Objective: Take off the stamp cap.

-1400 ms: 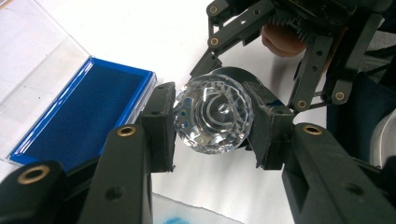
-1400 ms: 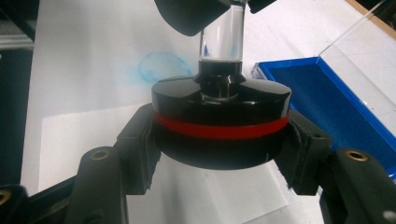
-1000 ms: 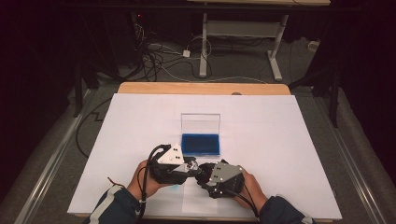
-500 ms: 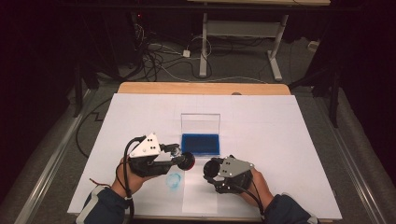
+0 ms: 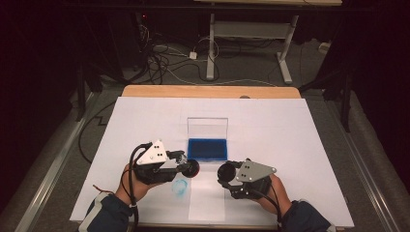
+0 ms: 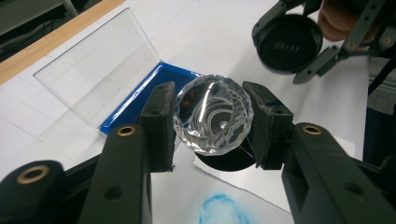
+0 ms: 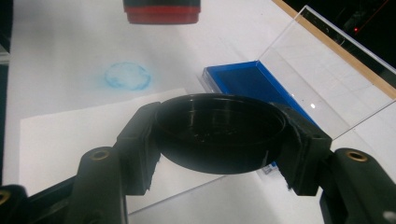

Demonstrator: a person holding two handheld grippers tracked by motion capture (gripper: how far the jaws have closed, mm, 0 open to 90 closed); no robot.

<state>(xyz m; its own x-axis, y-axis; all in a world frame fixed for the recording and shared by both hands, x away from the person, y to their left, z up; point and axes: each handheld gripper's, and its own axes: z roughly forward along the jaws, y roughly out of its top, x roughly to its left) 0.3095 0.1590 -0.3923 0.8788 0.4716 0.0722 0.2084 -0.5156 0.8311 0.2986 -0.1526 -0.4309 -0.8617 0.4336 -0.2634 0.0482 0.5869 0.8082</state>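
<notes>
A round stamp [image 5: 192, 168] with a clear faceted knob [image 6: 213, 114] and a black base hangs over the white sheet. My left gripper [image 5: 181, 159] is shut on the knob, one pad on each side [image 6: 212, 122]. From the right gripper view the stamp's red-ringed base [image 7: 162, 10] shows at the top edge. My right gripper [image 5: 227, 173] is shut on a black round cap [image 7: 219, 130], held a hand's width right of the stamp [image 6: 288, 42]. A blue ink pad [image 5: 208, 149] lies open just behind both grippers, its clear lid [image 5: 208, 127] standing up.
A blue round print [image 5: 180, 186] marks the white table cover [image 5: 290, 135] below the left gripper, beside a small paper sheet [image 5: 208, 195]. The wooden table edge [image 5: 208, 91] runs along the back, with cables and a desk frame on the floor beyond.
The two grippers were together at the front centre and have drawn apart, the left one leftward with the stamp, the right one rightward with the cap. The blue print has come into sight.
</notes>
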